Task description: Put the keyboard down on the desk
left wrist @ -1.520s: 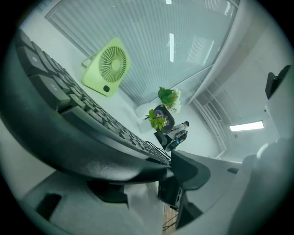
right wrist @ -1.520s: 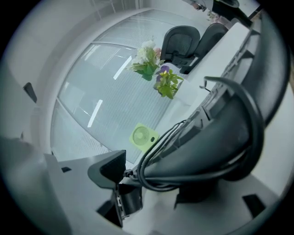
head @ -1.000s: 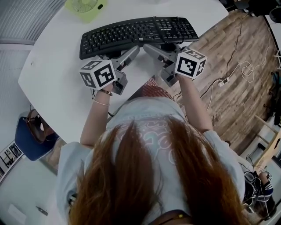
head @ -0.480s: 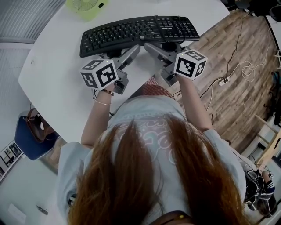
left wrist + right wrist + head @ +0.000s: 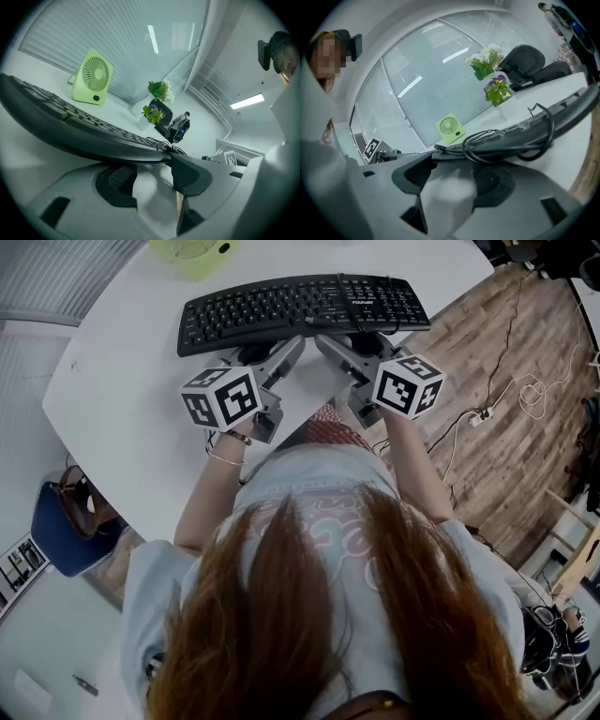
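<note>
Finding: the keyboard (image 5: 305, 307) sits over the far part of the counter (image 5: 122, 399), its near edge lying across the tips of my left claw (image 5: 262, 351) and right claw (image 5: 352, 341). Both claws are spread, pinching nothing, serving, I judge, as forks beneath that edge to keep it level. Whether the far edge touches the counter, I cannot tell.

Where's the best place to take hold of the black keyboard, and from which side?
Take the keyboard by its near long edge, coming in from the person's side, with one claw toward each end. It is long, thin and lies crosswise in front of the person, so two spread holds would likely keep it level. Mind the cable looped along that edge, right of the middle.
</note>
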